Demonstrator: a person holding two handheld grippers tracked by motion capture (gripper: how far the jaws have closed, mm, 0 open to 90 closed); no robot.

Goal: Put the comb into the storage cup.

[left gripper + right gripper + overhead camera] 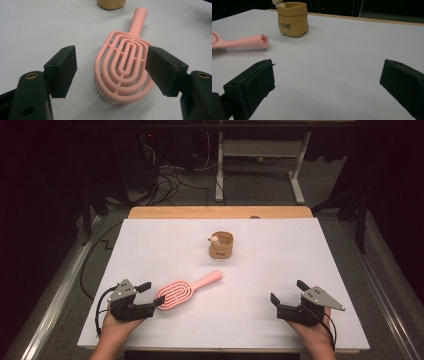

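A pink hairbrush (181, 292) is seen lying on the white worktop (280, 265), bristles down, in the left half and toward the near edge. Its vented oval head points at the near left corner, and its handle runs up and away toward the middle of the worktop.

The left gripper (151, 295) is held in a hand (116, 325) at the near left corner, just beside the brush head. Its jaws are spread apart, and in the left gripper view the hairbrush (123, 67) is seen in the gap ahead of them. The right-hand pad overlaps the edge of the head in that view; whether it touches the plastic cannot be told. The left-hand pad stands clear of the head, with bare worktop between. Nothing is gripped: the brush rests on the worktop under its own weight.

The right gripper (287, 292) is held in the other hand (316, 332) near the near right corner, well apart from the brush. Its jaws are spread wide, and bare worktop is seen between them in the right gripper view.

A small tan pouch (221, 245) stands upright beyond the brush handle, near the middle of the worktop and toward the far edge. A pale rounded thing (214, 240) is seen at its rim on the left side; what it is cannot be told.
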